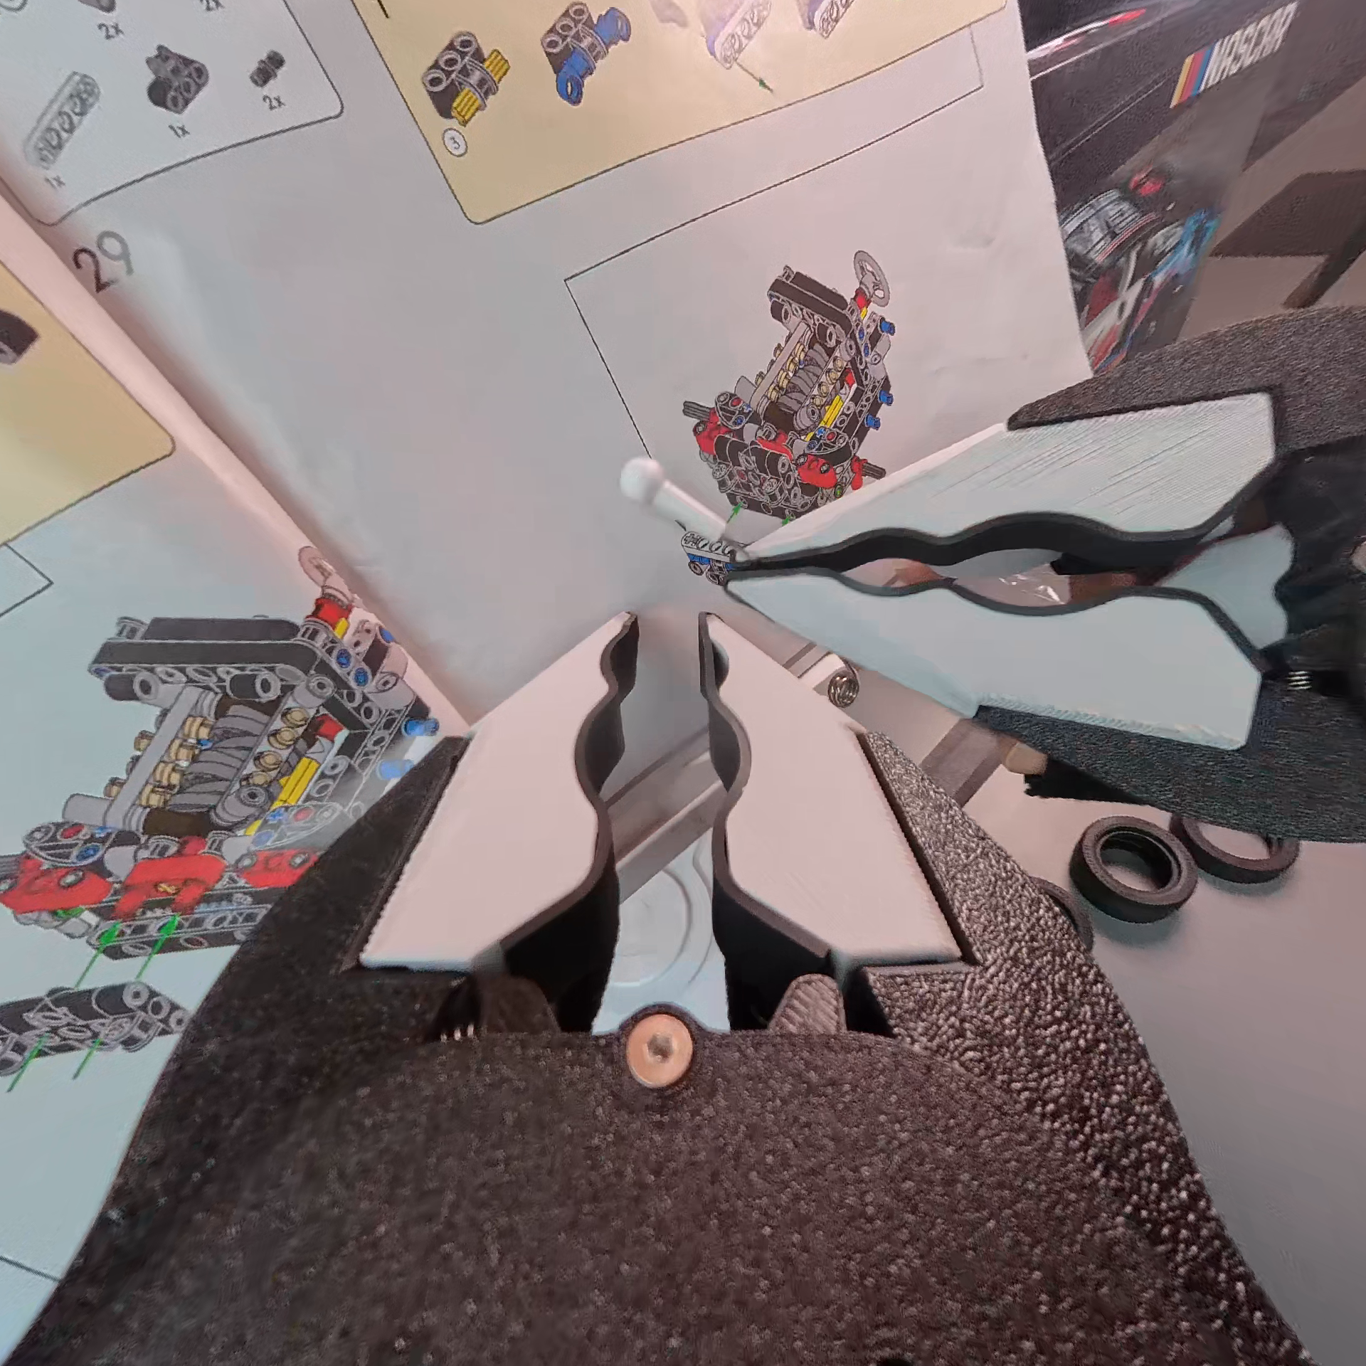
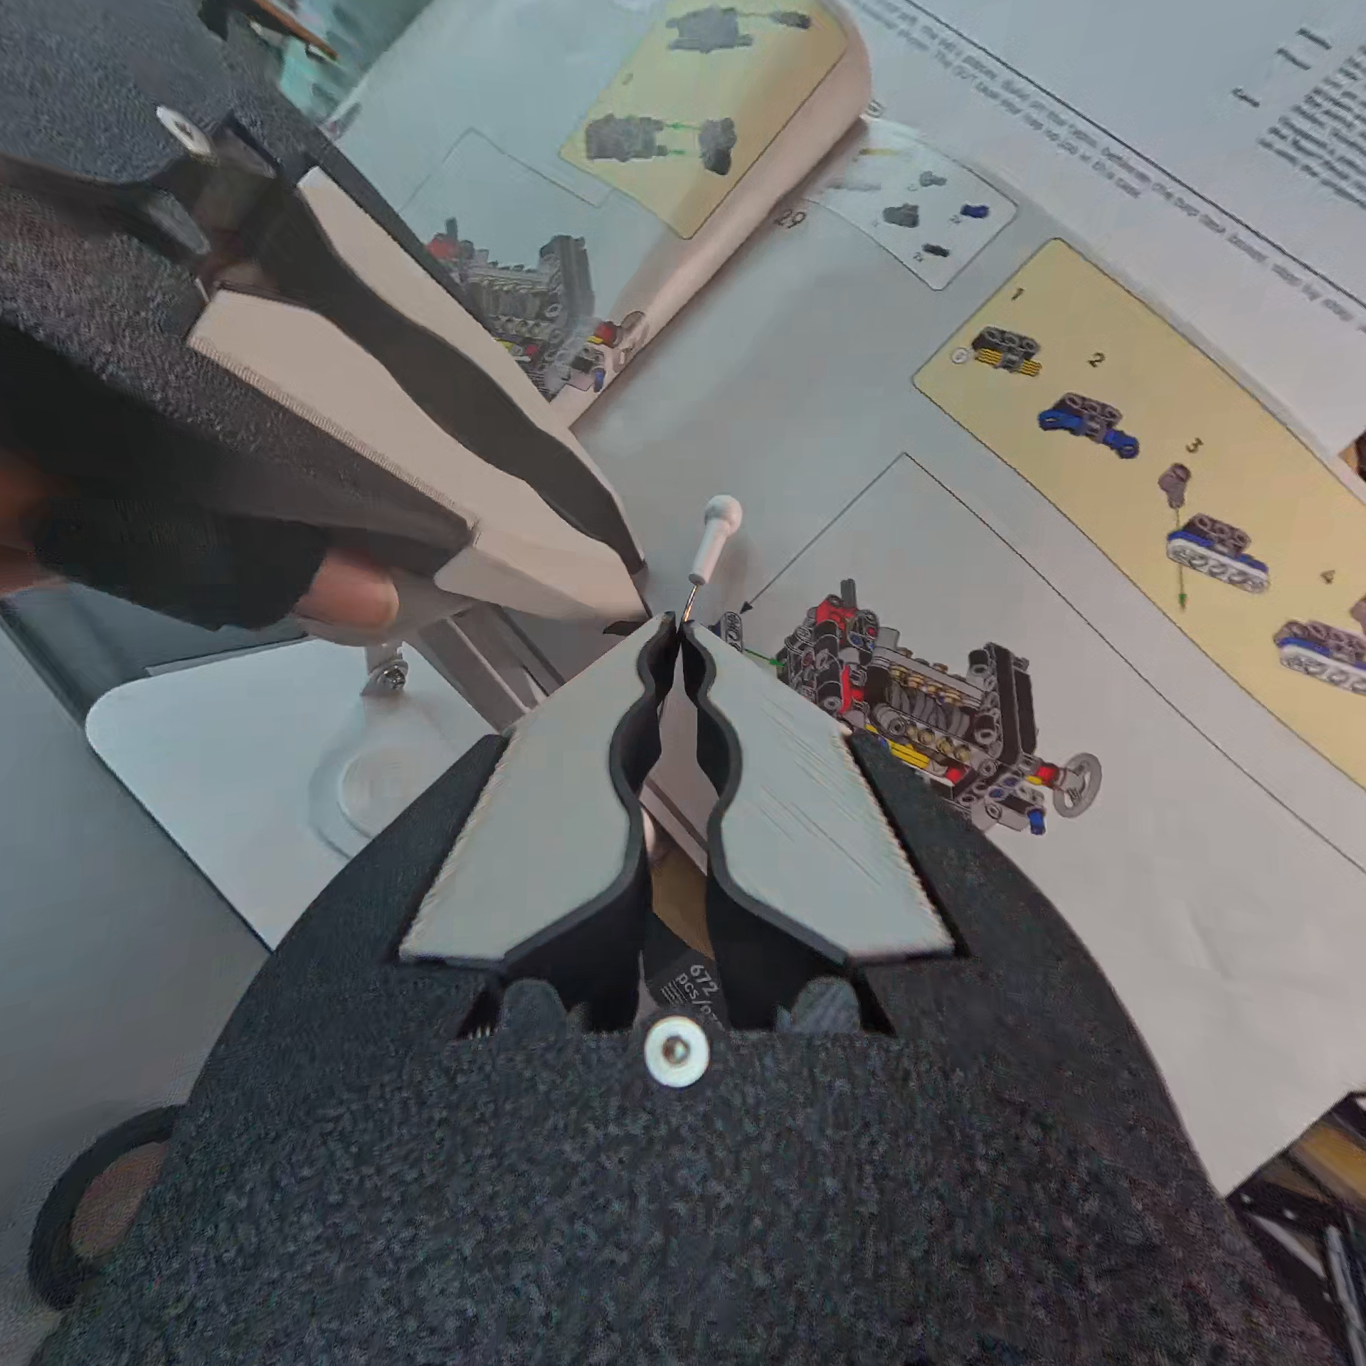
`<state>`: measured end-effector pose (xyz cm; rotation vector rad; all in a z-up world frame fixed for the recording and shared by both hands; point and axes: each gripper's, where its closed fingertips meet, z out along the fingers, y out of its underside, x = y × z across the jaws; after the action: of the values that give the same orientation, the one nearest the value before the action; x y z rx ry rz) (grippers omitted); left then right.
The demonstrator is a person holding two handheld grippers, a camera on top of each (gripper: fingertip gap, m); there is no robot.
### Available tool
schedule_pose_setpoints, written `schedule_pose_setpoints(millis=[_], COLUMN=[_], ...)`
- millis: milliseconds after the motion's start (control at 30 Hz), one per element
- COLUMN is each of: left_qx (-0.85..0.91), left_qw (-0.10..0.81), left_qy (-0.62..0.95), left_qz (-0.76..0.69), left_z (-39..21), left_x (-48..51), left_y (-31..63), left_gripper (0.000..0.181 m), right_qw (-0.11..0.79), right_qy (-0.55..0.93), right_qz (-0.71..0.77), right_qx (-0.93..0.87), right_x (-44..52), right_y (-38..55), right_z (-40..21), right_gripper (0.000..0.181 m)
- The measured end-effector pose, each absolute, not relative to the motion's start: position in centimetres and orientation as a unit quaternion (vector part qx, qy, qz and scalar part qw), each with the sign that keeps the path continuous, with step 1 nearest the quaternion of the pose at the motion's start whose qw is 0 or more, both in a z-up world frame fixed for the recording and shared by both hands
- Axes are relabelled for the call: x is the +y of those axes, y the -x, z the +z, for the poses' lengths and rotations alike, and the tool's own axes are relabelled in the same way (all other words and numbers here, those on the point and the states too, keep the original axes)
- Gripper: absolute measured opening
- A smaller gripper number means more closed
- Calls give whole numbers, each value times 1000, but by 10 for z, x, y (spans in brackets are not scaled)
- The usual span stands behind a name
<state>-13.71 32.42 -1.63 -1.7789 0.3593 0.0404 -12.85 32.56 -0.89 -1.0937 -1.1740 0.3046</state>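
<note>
- Left wrist view: the left claw (image 1: 669,628) stands spread with nothing between its fingers, hovering just over the open instruction booklet (image 1: 384,384), which is propped on a pale stand. The right claw (image 1: 732,573) comes in from the right, pressed together at its tips on the thin end of a small white pin with a ball head (image 1: 661,489). The pin lies flat against the page, beside a printed drawing of a model. Two black rubber tyres (image 1: 1131,868) lie on the bench at lower right, and a dark printed box (image 1: 1183,148) stands behind.
- Right wrist view: the right claw (image 2: 678,624) pinches the pin (image 2: 711,539) by its fine metal shank, the white head pointing away over the booklet (image 2: 813,443). The left claw (image 2: 628,591) is close by on the left, its tips near the pin but not touching it; a gloved hand (image 2: 222,562) grips its handle.
- Handling, as a judgement: the pin looks very light and stiff, its shank thin and smooth enough to slip or twist in the pads. The thicker white body seems the surer place to hold. The page is soft paper and would crease or tear under a hard press.
</note>
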Motion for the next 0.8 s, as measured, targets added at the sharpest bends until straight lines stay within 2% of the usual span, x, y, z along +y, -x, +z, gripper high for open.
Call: schedule_pose_setpoints(millis=[33,167,267,400,533,667,800], left_qx=[142,78,69,94,111,110,138], left_qw=[624,686,666,660,689,709,703], left_qy=[768,723,743,744,713,690,692], left_qz=[14,10,-19,-37,-72,-91,-87], left_z=[-13,7,-8,-22,-18,-16,-21], left_x=[319,289,275,250,204,165,130], left_y=[143,172,181,185,173,153,133], left_gripper=[18,15,20,23,24,24,30], right_qw=[678,662,665,675,681,659,658], right_qy=[473,417,433,483,567,608,594], right_qz=[118,30,41,128,186,171,208], right_qx=[-550,-623,-607,-543,-423,-408,-413], right_x=[322,310,310,307,338,365,341], right_y=[135,153,151,126,79,67,59], right_z=[-13,-33,-34,-21,-10,-27,-10], right_gripper=[0,1,2,31,24,20,26])
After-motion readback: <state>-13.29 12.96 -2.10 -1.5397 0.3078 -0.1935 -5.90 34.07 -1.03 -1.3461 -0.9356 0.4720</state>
